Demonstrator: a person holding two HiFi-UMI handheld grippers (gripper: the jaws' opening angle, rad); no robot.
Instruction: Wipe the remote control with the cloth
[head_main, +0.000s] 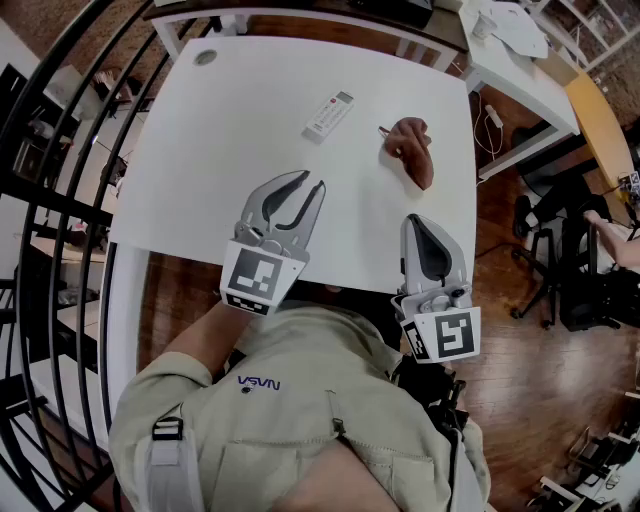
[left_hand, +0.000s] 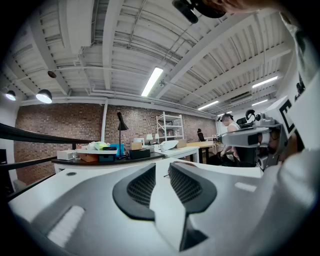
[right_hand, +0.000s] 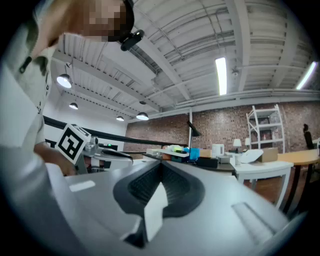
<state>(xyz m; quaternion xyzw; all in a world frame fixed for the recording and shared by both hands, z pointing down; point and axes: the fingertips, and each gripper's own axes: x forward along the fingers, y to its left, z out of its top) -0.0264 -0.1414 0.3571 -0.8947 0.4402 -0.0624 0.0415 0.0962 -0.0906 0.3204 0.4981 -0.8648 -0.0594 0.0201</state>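
Note:
On the white table (head_main: 230, 150) a white remote control (head_main: 328, 115) lies slantwise at the far middle. To its right sits a crumpled brown cloth (head_main: 412, 150). My left gripper (head_main: 314, 182) hovers over the table's near part, short of the remote, its jaws a little apart with nothing between them; the left gripper view shows the same narrow gap (left_hand: 161, 172). At the table's near right edge, below the cloth, is my right gripper (head_main: 412, 220). It is shut and empty, and its tips meet in the right gripper view (right_hand: 161, 162).
A round grey cap (head_main: 205, 57) sits in the table's far left corner. Black curved railings (head_main: 60, 200) run along the left. Another white desk (head_main: 520, 50) with papers stands at the far right, with an office chair (head_main: 570, 260) and a seated person on the wooden floor.

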